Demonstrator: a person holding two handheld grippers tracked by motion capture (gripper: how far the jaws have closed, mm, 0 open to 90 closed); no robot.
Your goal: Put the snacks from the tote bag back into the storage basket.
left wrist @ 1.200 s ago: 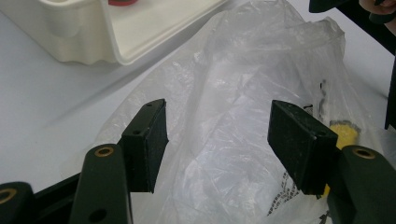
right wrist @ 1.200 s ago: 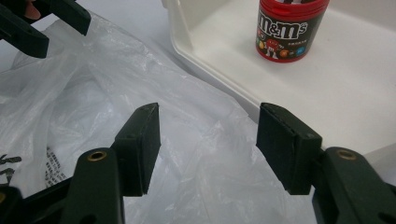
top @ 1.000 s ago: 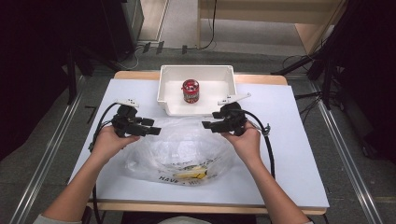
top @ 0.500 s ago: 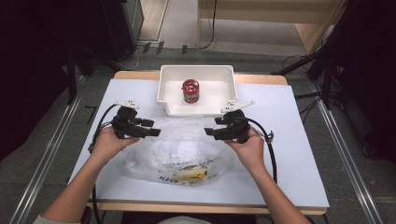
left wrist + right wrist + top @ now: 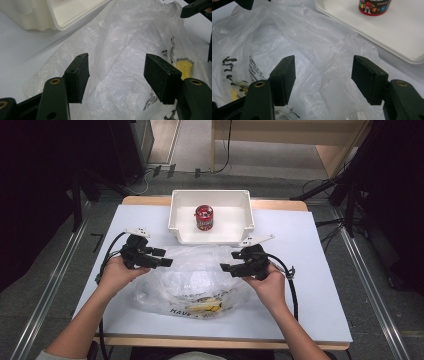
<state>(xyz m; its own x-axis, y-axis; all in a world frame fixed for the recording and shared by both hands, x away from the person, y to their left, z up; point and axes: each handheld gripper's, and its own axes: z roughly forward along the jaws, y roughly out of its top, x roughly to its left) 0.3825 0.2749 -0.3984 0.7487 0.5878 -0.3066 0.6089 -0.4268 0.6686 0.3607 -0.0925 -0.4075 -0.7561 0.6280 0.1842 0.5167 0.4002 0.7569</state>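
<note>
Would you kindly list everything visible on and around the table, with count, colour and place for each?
Plastic bag: one, clear with black print and a yellow patch, crumpled at the near middle of the table, between the two grippers.
Bin: one, white, open-topped, at the far middle of the table.
Candy can: one, red with a dark label, upright inside the bin.
Table: one, white top with a wooden edge.
Left gripper: one, black, jaws open over the bag's left side, cable trailing.
Right gripper: one, black, jaws open over the bag's right side, cable trailing.
Hands: two, each holding a gripper, forearms entering from the near edge.
</note>
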